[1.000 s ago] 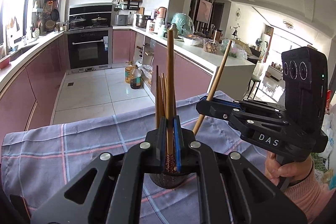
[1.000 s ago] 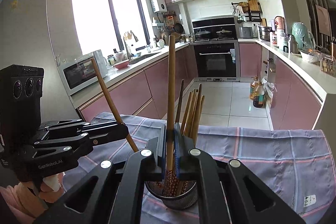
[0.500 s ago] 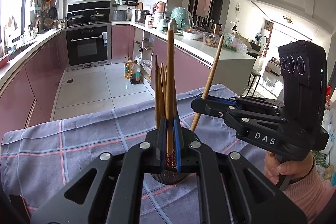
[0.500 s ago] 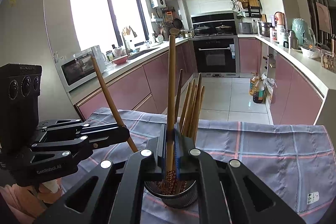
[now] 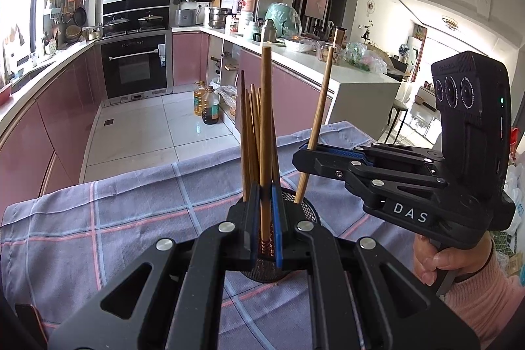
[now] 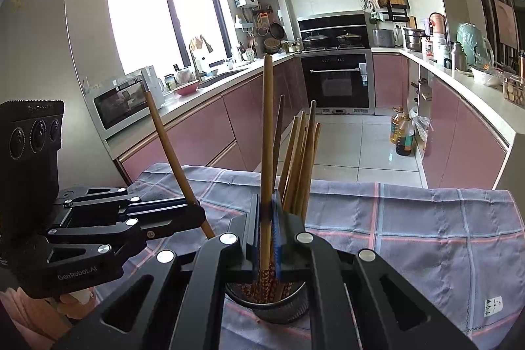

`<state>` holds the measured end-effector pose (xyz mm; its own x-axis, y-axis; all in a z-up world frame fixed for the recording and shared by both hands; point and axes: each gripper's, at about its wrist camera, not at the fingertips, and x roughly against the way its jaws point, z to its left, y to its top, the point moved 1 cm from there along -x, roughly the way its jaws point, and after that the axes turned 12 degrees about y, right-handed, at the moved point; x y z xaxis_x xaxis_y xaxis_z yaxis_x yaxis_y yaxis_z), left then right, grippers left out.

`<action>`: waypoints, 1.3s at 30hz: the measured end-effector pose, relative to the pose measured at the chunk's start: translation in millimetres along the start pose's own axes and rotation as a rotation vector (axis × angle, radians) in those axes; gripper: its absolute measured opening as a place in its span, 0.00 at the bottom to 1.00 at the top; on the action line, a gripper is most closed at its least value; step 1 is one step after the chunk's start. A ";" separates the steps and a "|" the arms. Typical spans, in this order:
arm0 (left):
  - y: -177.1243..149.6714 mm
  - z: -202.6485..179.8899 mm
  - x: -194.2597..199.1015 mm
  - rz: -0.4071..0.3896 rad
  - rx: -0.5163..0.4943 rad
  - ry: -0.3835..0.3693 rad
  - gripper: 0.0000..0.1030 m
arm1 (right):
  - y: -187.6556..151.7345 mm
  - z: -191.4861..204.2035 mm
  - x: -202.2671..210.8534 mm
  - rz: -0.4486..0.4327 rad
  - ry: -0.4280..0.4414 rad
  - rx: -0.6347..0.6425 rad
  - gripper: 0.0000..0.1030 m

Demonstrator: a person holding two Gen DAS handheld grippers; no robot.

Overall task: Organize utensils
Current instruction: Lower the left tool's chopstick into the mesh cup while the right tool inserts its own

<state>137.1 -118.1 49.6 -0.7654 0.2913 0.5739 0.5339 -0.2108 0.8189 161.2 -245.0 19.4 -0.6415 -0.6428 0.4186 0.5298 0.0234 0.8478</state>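
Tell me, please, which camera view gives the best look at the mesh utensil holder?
The right wrist view: the mesh utensil holder shows its rim, wall and the patterned chopstick ends inside, below the right gripper. In the left wrist view the holder is mostly hidden behind the left gripper; only part of the mesh wall shows.

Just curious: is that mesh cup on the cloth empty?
No, the mesh cup already holds several wooden chopsticks standing upright.
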 end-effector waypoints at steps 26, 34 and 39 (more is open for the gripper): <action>3.0 6.2 -34.6 0.051 0.014 0.001 0.07 | -2.9 -13.2 -20.0 0.032 -0.003 -0.037 0.06; 6.0 8.7 -50.3 0.061 0.021 0.006 0.07 | -4.1 -17.6 -24.9 0.038 0.000 -0.051 0.06; 6.2 12.3 -59.7 0.073 0.035 0.005 0.07 | -3.3 -21.7 -25.8 0.038 0.001 -0.062 0.06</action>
<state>190.6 -125.3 20.4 -0.7258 0.2719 0.6319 0.6002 -0.1985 0.7748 188.1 -245.2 -1.2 -0.6200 -0.6432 0.4494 0.5867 0.0002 0.8098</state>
